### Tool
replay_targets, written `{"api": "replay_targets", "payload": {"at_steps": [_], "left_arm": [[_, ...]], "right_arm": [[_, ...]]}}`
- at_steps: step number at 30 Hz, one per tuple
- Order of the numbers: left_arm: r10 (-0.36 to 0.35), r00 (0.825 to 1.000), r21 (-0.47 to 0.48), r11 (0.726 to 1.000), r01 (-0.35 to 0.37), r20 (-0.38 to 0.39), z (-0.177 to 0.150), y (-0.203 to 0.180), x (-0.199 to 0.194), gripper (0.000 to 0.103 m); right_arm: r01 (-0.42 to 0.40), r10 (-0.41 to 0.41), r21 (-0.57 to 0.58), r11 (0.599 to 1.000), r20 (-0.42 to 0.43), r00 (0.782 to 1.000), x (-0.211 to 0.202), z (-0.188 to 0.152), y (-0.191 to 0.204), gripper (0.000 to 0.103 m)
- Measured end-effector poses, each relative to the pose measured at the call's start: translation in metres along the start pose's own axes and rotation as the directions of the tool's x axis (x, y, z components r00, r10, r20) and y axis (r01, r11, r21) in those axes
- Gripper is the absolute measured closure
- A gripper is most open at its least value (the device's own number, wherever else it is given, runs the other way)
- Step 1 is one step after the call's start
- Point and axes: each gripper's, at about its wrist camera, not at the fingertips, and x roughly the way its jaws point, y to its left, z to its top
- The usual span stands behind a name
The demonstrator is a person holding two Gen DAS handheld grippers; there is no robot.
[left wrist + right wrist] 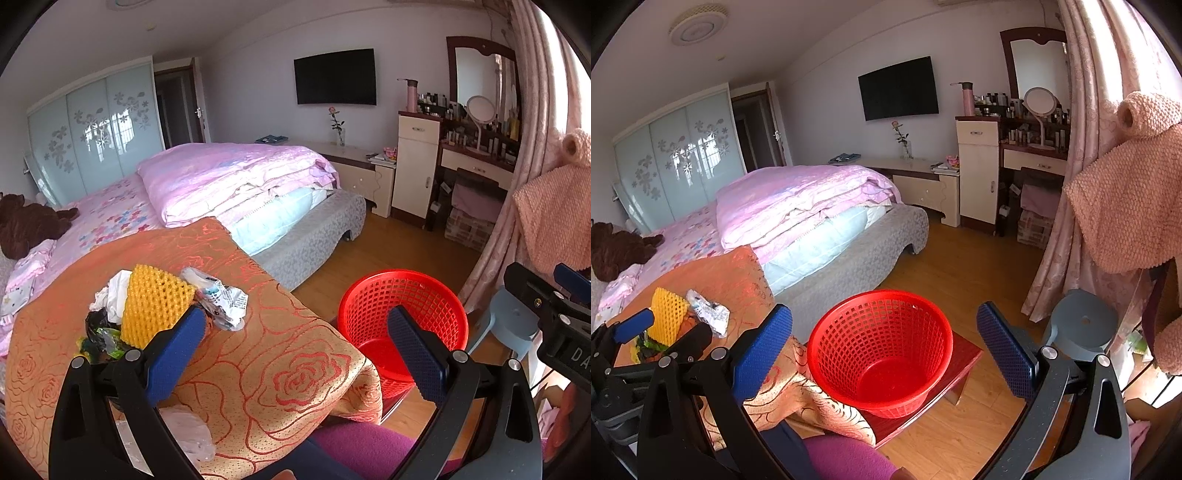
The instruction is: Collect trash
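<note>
- Orange rose-patterned cloth (258,354) covers a table by the bed; on it sits a trash pile: yellow foam net (155,306), white crumpled wrapper (221,299), tissue (114,295), dark plastic scraps (98,332).
- Left gripper (295,343) spreads its jaws wide, holding nothing; the pile lies at ten o'clock, touching the left blue pad's tip.
- Right gripper (884,339), jaws wide and holding nothing, frames the red basket (882,354) at twelve o'clock, on a red stool (964,354).
- Grey stool (1082,325) stands at two o'clock.

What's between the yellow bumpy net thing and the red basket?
In the left wrist view, a crumpled white wrapper lies right beside the yellow foam net; then only orange rose-patterned cloth stretches to the red basket.
</note>
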Motion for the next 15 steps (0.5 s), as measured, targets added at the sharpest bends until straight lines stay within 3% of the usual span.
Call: {"api": "replay_targets", "payload": {"at_steps": [15], "left_arm": [[0.004,1.0,-0.008,1.0,-0.004,-0.001,-0.0006,0.006,0.0016,0.008]], "right_arm": [[0.001,-0.001,0.011,1.0,-0.006,1.0,0.0029,-0.0024,-0.0024,0.006]]}}
